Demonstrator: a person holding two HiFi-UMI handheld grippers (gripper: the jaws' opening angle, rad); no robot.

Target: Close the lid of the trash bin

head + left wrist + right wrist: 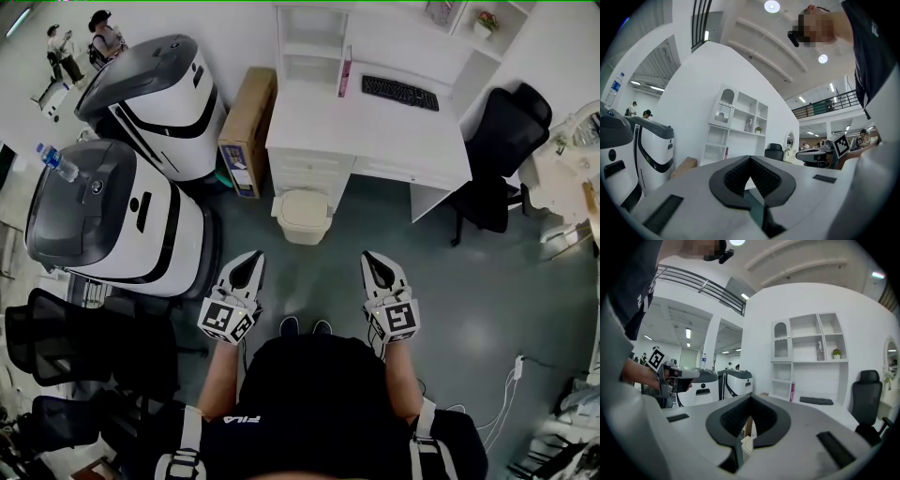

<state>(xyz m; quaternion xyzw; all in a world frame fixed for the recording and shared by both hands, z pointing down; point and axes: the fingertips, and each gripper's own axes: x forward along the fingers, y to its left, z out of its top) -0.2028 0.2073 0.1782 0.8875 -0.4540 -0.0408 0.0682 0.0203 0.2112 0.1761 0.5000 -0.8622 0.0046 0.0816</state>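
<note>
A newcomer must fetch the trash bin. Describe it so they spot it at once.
Find the large white desk carrying a black keyboard. On the grey floor at its front, below the drawers, stands a small cream plastic trash bin. Unlike the tall brown cardboard box nearby, it is low, squarish and pale.

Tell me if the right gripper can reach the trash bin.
Probably yes. Only bare floor lies between the right gripper and the trash bin by the desk; it must move forward and down.

Trash bin (303,216) before desk (375,136) (keyboard (400,92) on it); box (247,129) left of desk, chair (502,141) right.
</note>
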